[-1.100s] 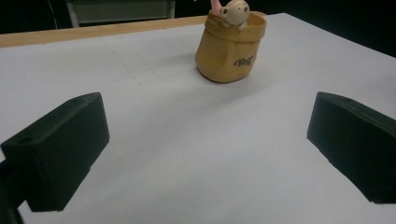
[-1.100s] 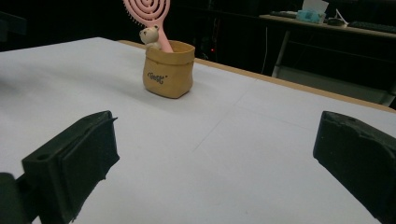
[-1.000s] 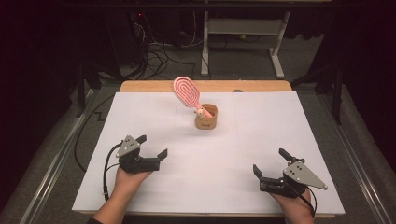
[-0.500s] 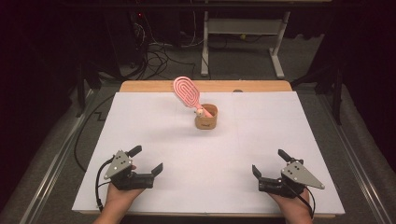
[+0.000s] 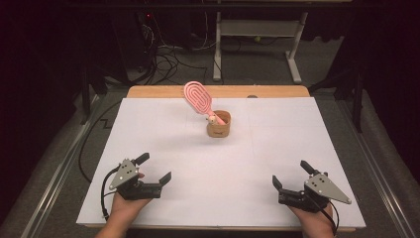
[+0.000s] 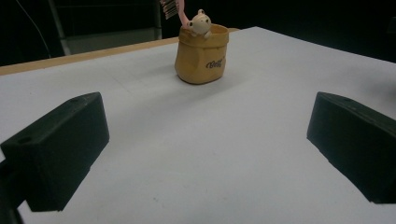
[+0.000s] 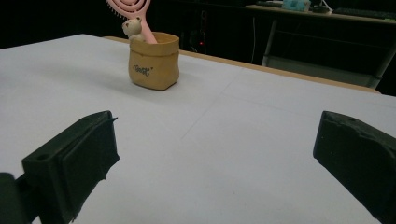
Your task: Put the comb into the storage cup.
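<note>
Since it leans out of the small tan paper-bag-style pot [image 5: 218, 125] well ahead of both sets of jaws, the pink plastic oval hairbrush [image 5: 198, 97] looks light and stiff; best taken by the handle just above the rim, near its little bear figure [image 7: 132, 27]. The pot seems light, may tip. Left gripper [image 5: 153, 169] and right gripper [image 5: 289, 174] rest on the white table sheet [image 5: 257, 148], jaws apart, empty.

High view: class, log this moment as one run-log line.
left tool: open, empty | right tool: open, empty | pink plastic hairbrush: leaning in tan pouch-shaped holder | white table: both tools at near edge
</note>
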